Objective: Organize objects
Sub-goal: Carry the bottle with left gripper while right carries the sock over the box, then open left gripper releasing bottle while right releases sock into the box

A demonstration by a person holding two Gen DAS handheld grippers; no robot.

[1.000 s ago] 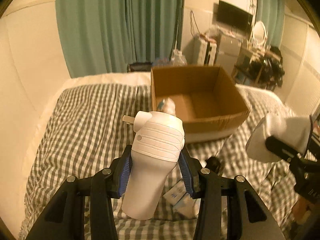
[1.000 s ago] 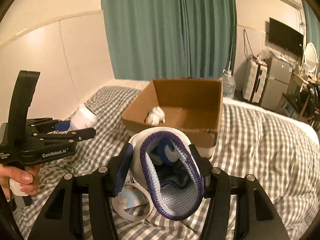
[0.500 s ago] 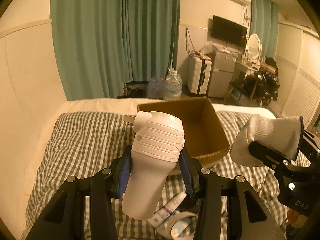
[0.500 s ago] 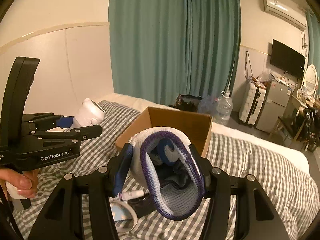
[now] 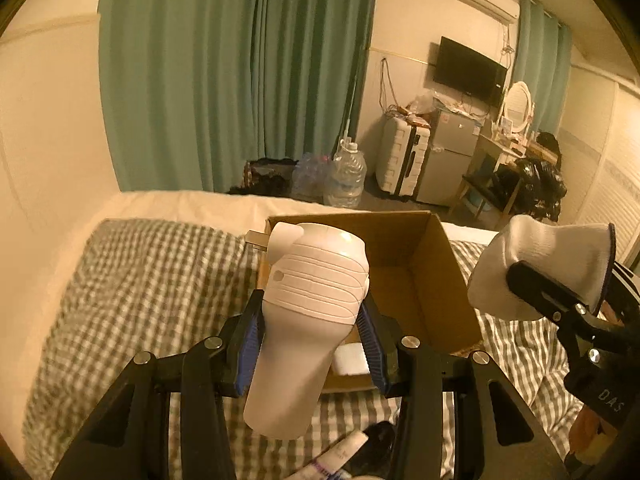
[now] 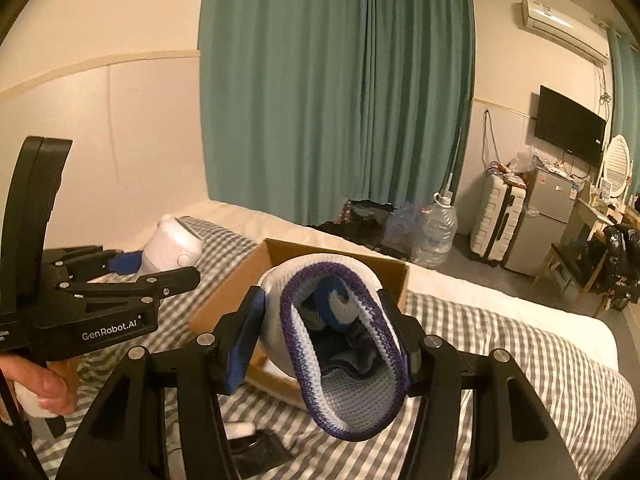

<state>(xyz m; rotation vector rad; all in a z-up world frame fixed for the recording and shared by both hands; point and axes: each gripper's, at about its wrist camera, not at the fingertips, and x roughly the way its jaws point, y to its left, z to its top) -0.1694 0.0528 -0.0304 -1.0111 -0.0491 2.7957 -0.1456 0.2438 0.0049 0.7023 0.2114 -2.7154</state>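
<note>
My left gripper (image 5: 312,344) is shut on a white ribbed plastic bottle (image 5: 308,320), held in the air in front of an open cardboard box (image 5: 432,280) on the checked bed. My right gripper (image 6: 332,340) is shut on a white sock with a purple cuff (image 6: 340,344), also raised, with the box (image 6: 224,304) behind it. The sock and right gripper show at the right of the left wrist view (image 5: 536,272). The left gripper with the bottle (image 6: 172,248) shows at the left of the right wrist view. A white item (image 5: 352,360) lies inside the box.
A grey-and-white checked bedspread (image 5: 140,300) covers the bed. A tube (image 5: 340,456) and a dark object (image 6: 260,452) lie on it below the grippers. Behind the bed are green curtains (image 5: 240,80), water jugs (image 5: 348,176), a suitcase (image 5: 400,160) and a small fridge (image 5: 448,160).
Both grippers have risen with their loads, so the box and bed now sit lower and farther in both views. Neither grip has changed.
</note>
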